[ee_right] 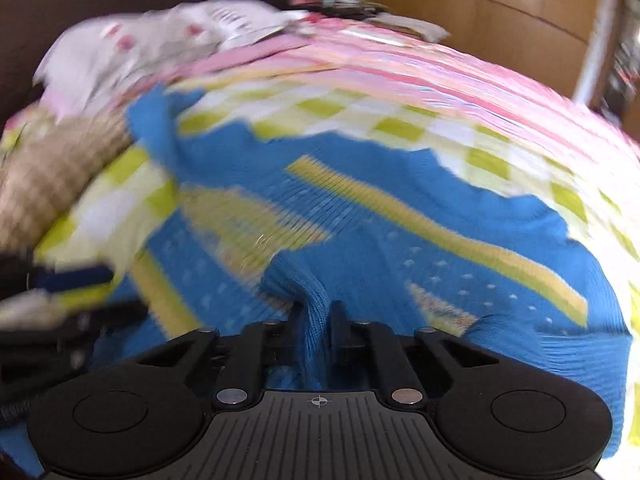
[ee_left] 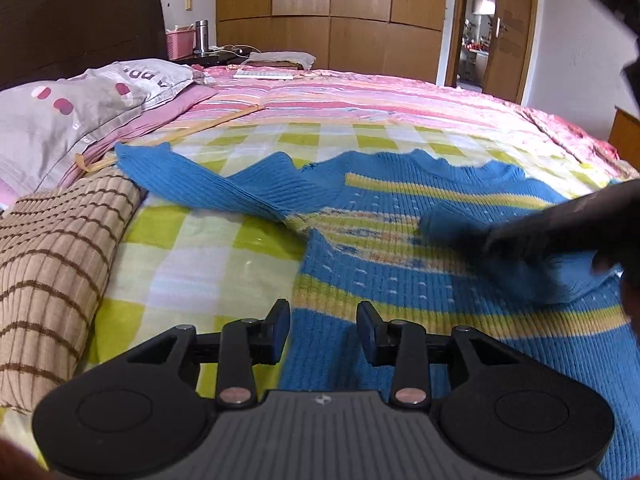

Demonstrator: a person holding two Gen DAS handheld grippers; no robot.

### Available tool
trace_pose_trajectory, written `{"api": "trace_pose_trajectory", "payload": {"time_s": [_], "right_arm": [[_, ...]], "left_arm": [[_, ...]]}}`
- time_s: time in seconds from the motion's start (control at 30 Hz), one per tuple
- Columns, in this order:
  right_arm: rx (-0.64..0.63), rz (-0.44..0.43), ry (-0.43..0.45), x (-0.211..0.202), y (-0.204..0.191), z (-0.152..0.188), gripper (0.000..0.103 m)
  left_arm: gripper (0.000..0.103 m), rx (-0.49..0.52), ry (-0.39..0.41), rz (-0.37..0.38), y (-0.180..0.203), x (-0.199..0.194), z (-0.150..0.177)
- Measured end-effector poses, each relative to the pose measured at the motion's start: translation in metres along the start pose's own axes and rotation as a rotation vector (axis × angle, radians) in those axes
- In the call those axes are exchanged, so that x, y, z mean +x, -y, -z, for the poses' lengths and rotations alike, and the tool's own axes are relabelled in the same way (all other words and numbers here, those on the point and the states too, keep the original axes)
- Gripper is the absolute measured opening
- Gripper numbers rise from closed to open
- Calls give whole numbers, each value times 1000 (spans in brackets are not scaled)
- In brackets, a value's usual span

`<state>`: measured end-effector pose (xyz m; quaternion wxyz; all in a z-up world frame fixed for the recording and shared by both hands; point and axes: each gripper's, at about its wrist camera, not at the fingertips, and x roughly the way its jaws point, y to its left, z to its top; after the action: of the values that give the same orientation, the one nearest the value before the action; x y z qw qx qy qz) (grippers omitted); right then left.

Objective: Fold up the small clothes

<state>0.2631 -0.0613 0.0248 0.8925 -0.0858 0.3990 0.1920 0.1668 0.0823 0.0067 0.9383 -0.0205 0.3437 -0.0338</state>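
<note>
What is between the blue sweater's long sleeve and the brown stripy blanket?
In the left wrist view, only bare green checked bedspread lies between the sweater's sleeve and the brown striped blanket; higher up, sleeve and blanket nearly meet.

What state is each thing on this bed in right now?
Blue sweater: spread flat, one sleeve folded across its front.
Other sleeve: stretched out sideways.
Left gripper: open, empty.
Right gripper: shut on the folded sleeve.
Door: open.
</note>
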Motion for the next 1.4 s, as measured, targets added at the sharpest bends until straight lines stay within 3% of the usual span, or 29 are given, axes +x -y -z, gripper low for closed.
{"api": "trace_pose_trajectory", "payload": {"time_s": [0.13, 0.27, 0.37, 0.43, 0.57, 0.63, 0.8, 0.93, 1.07, 1.17, 1.4], "right_arm": [[143, 29, 150, -31, 21, -29, 9], [165, 31, 281, -44, 14, -44, 9], [125, -17, 233, -18, -6, -41, 11], [93, -30, 197, 4, -18, -31, 17], [82, -109, 75, 25, -32, -15, 23], [54, -136, 76, 17, -35, -8, 31], [94, -162, 127, -11, -13, -3, 31], [121, -94, 163, -21, 13, -6, 31], [93, -32, 137, -11, 37, -14, 32], [65, -84, 92, 5, 41, -24, 39], [-56, -192, 14, 36, 23, -41, 42]], "left_arm": [[43, -38, 23, 2, -10, -5, -6], [43, -61, 40, 0, -17, -8, -9], [43, -60, 39, -2, -18, -8, -10], [43, -56, 33, -1, -18, -7, -8], [43, -52, 23, 4, -18, -5, -6], [43, -50, 17, 4, -18, -3, -4], [43, -42, 14, 10, -14, -1, -3], [43, -40, 16, 18, -13, 0, -2], [43, -41, 13, 23, -13, 2, -2], [43, -43, 22, 29, -14, 3, -2], [43, -44, 28, 16, -18, 10, -3]]}}
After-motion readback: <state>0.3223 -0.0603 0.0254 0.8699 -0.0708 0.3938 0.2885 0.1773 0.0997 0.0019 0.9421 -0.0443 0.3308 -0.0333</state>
